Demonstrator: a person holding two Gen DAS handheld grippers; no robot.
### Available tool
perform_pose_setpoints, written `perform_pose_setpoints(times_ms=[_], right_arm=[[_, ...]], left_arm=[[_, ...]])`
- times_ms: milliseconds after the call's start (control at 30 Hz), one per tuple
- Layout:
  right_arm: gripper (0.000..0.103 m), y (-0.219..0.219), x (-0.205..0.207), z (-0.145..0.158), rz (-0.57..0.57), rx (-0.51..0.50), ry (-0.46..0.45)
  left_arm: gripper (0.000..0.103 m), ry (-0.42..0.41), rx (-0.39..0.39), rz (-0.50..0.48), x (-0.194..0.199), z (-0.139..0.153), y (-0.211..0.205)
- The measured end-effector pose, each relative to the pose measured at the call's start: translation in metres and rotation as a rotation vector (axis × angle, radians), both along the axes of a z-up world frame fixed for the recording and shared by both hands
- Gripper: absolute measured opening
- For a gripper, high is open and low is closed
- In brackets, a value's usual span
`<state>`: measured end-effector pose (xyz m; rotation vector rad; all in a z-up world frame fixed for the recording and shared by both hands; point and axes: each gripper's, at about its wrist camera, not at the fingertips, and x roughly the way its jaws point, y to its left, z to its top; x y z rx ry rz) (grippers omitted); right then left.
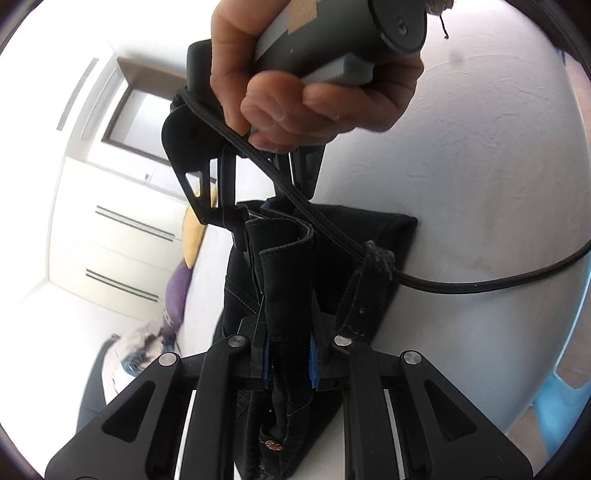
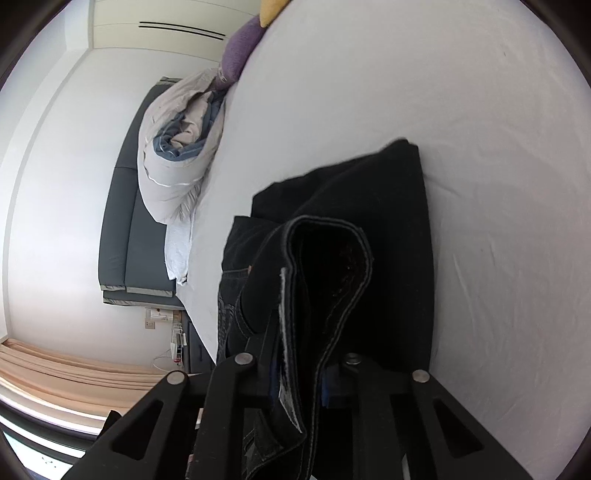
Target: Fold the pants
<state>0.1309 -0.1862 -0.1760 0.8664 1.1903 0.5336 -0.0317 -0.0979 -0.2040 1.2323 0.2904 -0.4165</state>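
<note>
Black pants [image 1: 369,229] lie partly folded on the white bed sheet [image 1: 480,166]. My left gripper [image 1: 289,350] is shut on an upright fold of the dark fabric, which shows between its blue pads. Just beyond it, a person's hand [image 1: 314,99] holds my right gripper [image 1: 258,218], which meets the same raised edge of the cloth. In the right wrist view my right gripper [image 2: 300,376] is shut on a stitched, doubled-over band of the pants [image 2: 369,192]. The rest of the garment lies flat on the sheet [image 2: 480,147] ahead.
A black cable [image 1: 461,284] runs across the pants and off to the right. A rolled grey and blue duvet [image 2: 173,147], a purple pillow [image 2: 240,51] and a yellow pillow [image 2: 271,11] lie along the bed's far side by a dark headboard [image 2: 122,221]. White drawers [image 1: 122,240] stand beyond.
</note>
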Motion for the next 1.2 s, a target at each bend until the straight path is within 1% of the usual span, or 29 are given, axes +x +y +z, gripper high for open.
perform_pose_setpoints(times_ms=[33,133,267,333,400,467,500,567,633,667,733,767,800,833,867,900,933,967,1000,1033,1100,1133,1200], right_arm=[[0.017,0.000,0.000,0.001,-0.001,-0.003,-0.006],[0.017,-0.004,0.006,0.003,-0.010,-0.001,-0.020],[0.017,-0.020,0.006,0.003,-0.029,0.017,-0.046],[0.017,-0.024,0.007,-0.004,-0.025,0.016,-0.048],[0.017,-0.028,0.004,-0.017,-0.031,0.029,-0.023],[0.017,-0.032,-0.001,-0.028,-0.045,0.047,-0.011],[0.017,-0.034,-0.005,-0.030,-0.055,0.064,-0.017],[0.017,-0.035,-0.008,-0.031,-0.064,0.071,-0.017],[0.020,-0.036,-0.008,-0.031,-0.071,0.071,-0.008],[0.024,-0.036,-0.007,-0.030,-0.073,0.074,-0.004],[0.028,-0.038,-0.007,-0.025,-0.082,0.052,-0.007],[0.033,-0.041,-0.007,-0.021,-0.091,0.036,-0.015],[0.038,-0.044,-0.007,-0.017,-0.105,0.024,-0.023],[0.040,-0.050,-0.008,-0.011,-0.129,0.003,-0.029],[0.041,-0.054,-0.009,-0.006,-0.146,-0.015,-0.034],[0.044,-0.061,-0.012,0.003,-0.168,-0.045,-0.045],[0.044,-0.064,-0.015,0.011,-0.176,-0.059,-0.062],[0.044,-0.066,-0.017,0.018,-0.175,-0.054,-0.081],[0.044,-0.066,-0.020,0.029,-0.158,-0.020,-0.115],[0.044,-0.065,-0.022,0.034,-0.137,0.010,-0.136],[0.044,-0.054,-0.027,0.044,-0.073,0.090,-0.173],[0.044,-0.045,-0.031,0.045,-0.037,0.127,-0.185],[0.044,-0.027,-0.038,0.044,0.026,0.169,-0.192]], left_arm=[[0.013,-0.004,0.002,-0.004,-0.007,0.003,-0.001],[0.013,-0.011,0.001,-0.013,-0.006,0.005,-0.005],[0.013,-0.016,-0.004,-0.024,-0.007,0.005,-0.012],[0.013,0.011,-0.004,-0.026,-0.005,-0.001,-0.010],[0.013,0.052,0.014,-0.033,-0.008,-0.013,-0.009],[0.013,0.058,0.038,-0.040,-0.015,-0.025,-0.007],[0.013,0.056,0.031,-0.039,-0.018,-0.026,-0.005],[0.015,0.079,-0.002,-0.034,-0.018,-0.022,0.003],[0.018,0.091,-0.009,-0.041,-0.020,-0.021,0.009],[0.019,0.091,-0.002,-0.044,-0.022,-0.020,0.012],[0.029,0.095,0.002,-0.053,-0.022,-0.016,0.017],[0.033,0.100,-0.007,-0.056,-0.026,-0.011,0.023],[0.060,0.114,-0.021,-0.056,-0.031,-0.005,0.030],[0.091,0.131,-0.046,-0.061,-0.038,0.001,0.033],[0.096,0.140,-0.080,-0.069,-0.043,0.008,0.042],[0.097,0.151,-0.116,-0.061,-0.046,0.016,0.054],[0.097,0.173,-0.135,-0.035,-0.045,0.021,0.063],[0.097,0.198,-0.156,-0.008,-0.050,0.025,0.065],[0.097,0.222,-0.186,0.023,-0.045,0.030,0.074],[0.097,0.245,-0.234,0.072,-0.037,0.039,0.083],[0.097,0.307,-0.362,0.181,-0.010,0.054,0.107],[0.097,0.367,-0.474,0.257,0.009,0.065,0.124],[0.097,0.472,-0.677,0.346,0.038,0.080,0.151]])
